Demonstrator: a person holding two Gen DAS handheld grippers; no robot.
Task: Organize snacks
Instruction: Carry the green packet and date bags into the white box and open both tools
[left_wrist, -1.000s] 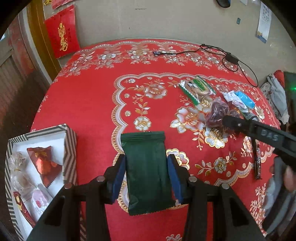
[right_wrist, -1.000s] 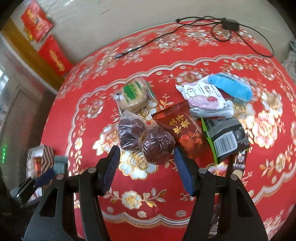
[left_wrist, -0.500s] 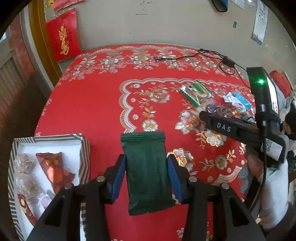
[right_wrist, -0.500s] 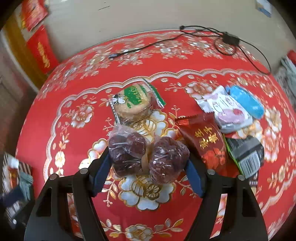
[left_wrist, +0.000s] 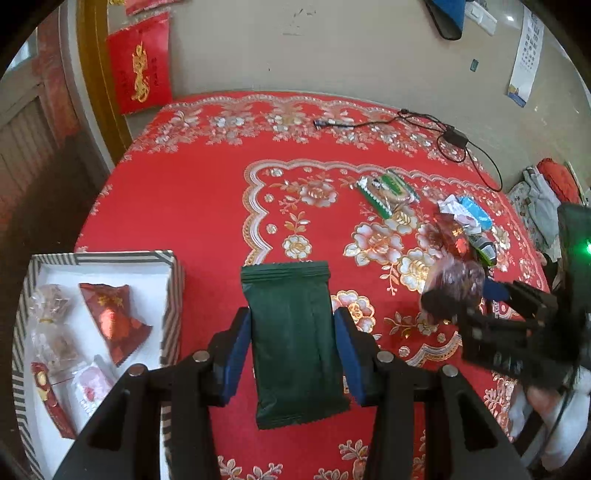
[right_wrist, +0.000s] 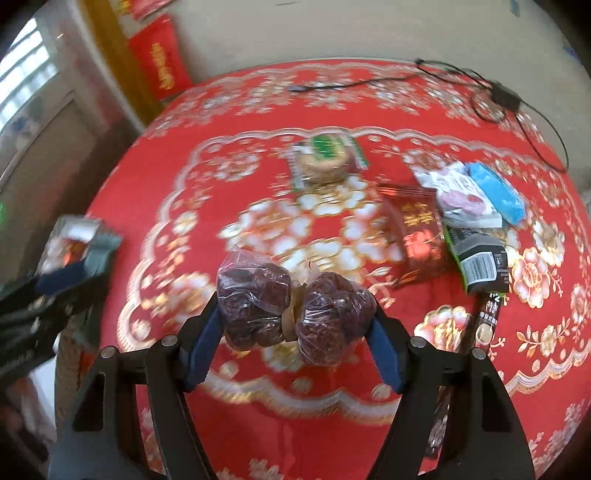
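Observation:
My left gripper (left_wrist: 291, 343) is shut on a dark green snack packet (left_wrist: 291, 332) and holds it above the red tablecloth, right of the striped box (left_wrist: 168, 291). My right gripper (right_wrist: 295, 325) is shut on a clear twin bag of dark red dates (right_wrist: 291, 306), lifted off the cloth; it also shows in the left wrist view (left_wrist: 454, 291). The box holds a red triangular packet (left_wrist: 110, 317) and several small wrapped sweets. Loose snacks lie on the cloth: a green-labelled cake (right_wrist: 325, 158), a red packet (right_wrist: 417, 236), a pink-white packet (right_wrist: 465, 199) and a blue packet (right_wrist: 498, 192).
A black cable with adapter (left_wrist: 454, 136) lies at the table's far side. A black-green packet (right_wrist: 480, 258) and a dark stick packet (right_wrist: 487, 321) lie at the right. A wall with red hangings (left_wrist: 142, 66) stands behind. Clothes (left_wrist: 543, 199) are piled at right.
My right gripper has closed on the bag of dates and lifted it off the cloth, moving back and left. My left gripper still holds the green packet, drawn back a little higher.

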